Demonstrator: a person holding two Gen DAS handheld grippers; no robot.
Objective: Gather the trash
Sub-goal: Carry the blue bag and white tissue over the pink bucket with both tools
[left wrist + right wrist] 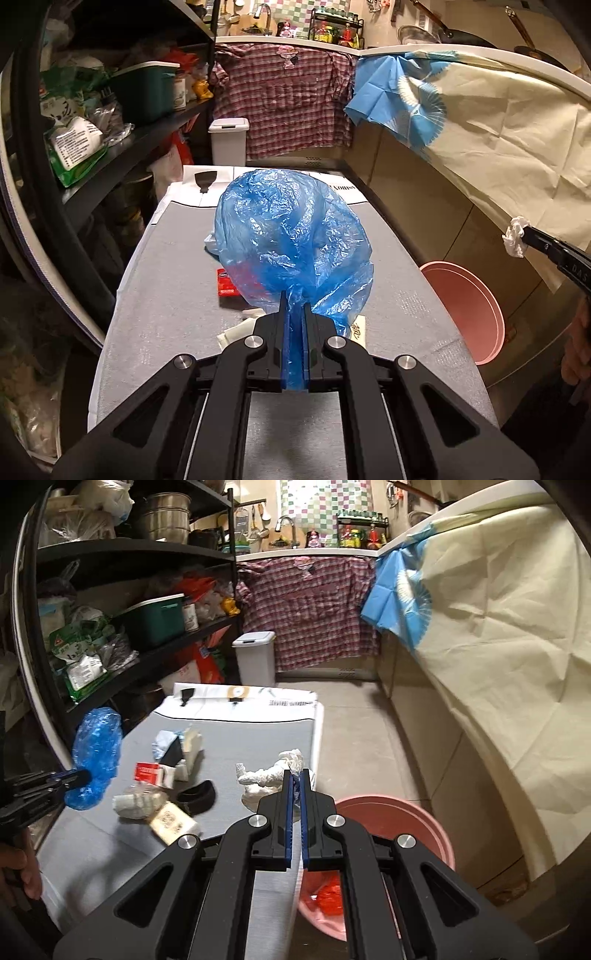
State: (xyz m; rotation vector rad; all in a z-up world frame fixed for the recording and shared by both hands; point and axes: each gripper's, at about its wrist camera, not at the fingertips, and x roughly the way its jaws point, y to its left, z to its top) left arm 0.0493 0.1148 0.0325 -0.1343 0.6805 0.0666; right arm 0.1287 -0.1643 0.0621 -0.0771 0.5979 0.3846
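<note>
Trash split between both tongs at this moment. Left tongs (294, 306) pinched narrow on the gathered neck of a blue plastic bag (291, 236), which balloons above the table (166, 295). Right tongs (294, 775) closed narrow on a crumpled white tissue wad (273, 771), held at the table's right edge, just above and beside the pink bin (391, 812) on the floor. Bin already holds a red wrapper (327, 897), so collection judged partly done. Left on the table: red-and-white packet (149, 771), black curved piece (197, 795), printed carton (171, 821), wrapped whitish bundle (138, 801), pale blue and cream scraps (177, 744). Judged remaining: drop tissue, bag, then clear those items.
</note>
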